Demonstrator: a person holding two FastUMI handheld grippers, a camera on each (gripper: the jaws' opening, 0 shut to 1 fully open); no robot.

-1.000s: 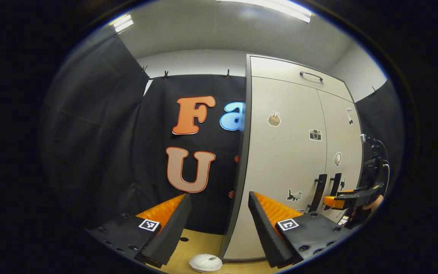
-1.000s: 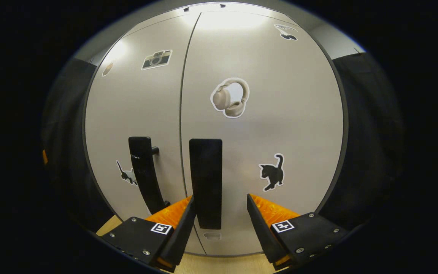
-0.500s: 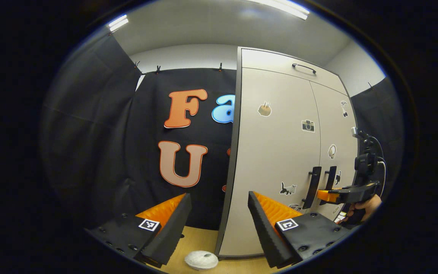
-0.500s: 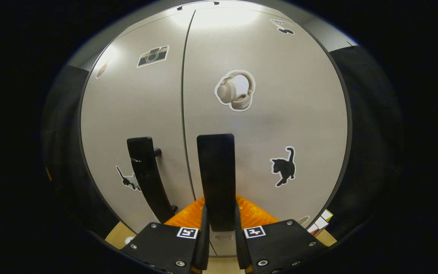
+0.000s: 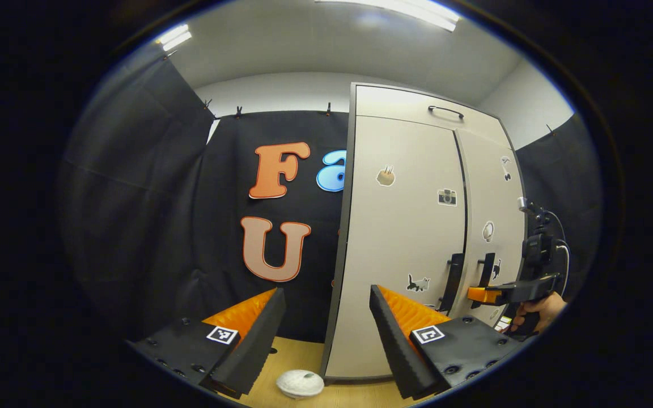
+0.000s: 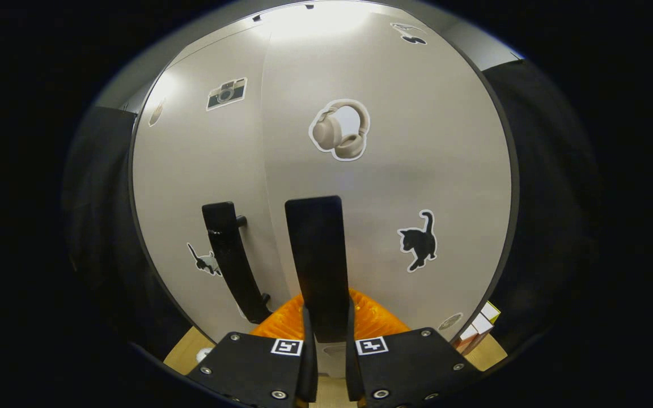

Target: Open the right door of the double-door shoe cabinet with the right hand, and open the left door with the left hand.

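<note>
The right door handle is squeezed by the right tongs.

In the right gripper view, the right tongs point(image 6: 326, 345) are clamped on the black handle point(image 6: 318, 260) of the right door point(image 6: 417, 170), which is pulled a little way out from the left door point(image 6: 202, 170). In the left gripper view, the left tongs point(image 5: 326, 323) are held wide apart, gripping nothing, near the cabinet's left edge point(image 5: 340, 255). A white round thing point(image 5: 300, 383) is seen on the wooden floor point(image 5: 281, 362).
</note>
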